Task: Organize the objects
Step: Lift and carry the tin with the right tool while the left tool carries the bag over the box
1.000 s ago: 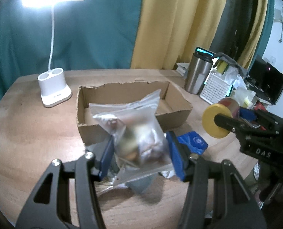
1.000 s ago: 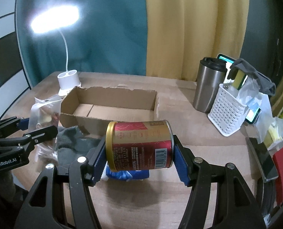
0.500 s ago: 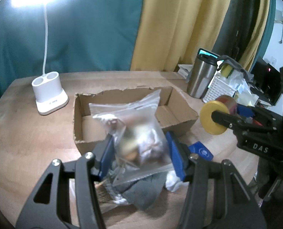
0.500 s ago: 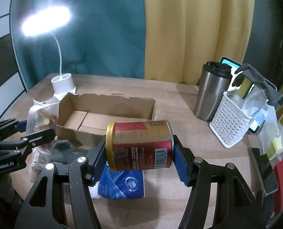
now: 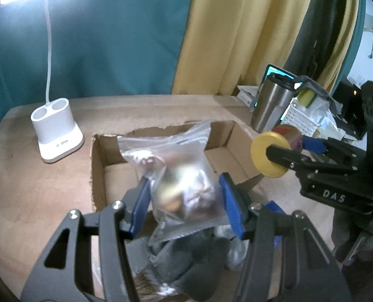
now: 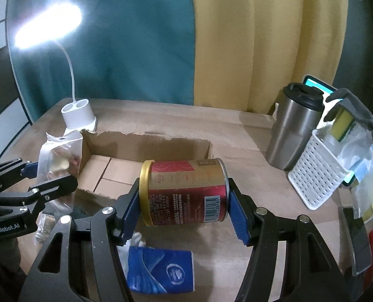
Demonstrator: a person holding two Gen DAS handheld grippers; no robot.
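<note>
My left gripper (image 5: 183,201) is shut on a clear zip bag of small items (image 5: 178,173) and holds it over the near wall of an open cardboard box (image 5: 103,156). My right gripper (image 6: 183,201) is shut on a red and gold can (image 6: 183,191), held on its side above the table in front of the box (image 6: 146,146). The can's gold end (image 5: 269,154) shows at the right of the left wrist view. The left gripper with the bag (image 6: 58,156) shows at the left of the right wrist view.
A white lamp base (image 5: 55,128) stands left of the box. A steel tumbler (image 6: 294,128) and a white basket (image 6: 319,173) stand at the right. A blue tissue pack (image 6: 161,269) and a grey cloth (image 5: 186,259) lie on the wooden table near the box.
Both grippers have risen and moved forward toward the box with their loads. The bag now hangs over the box's near wall and the can is closer to its front edge.
</note>
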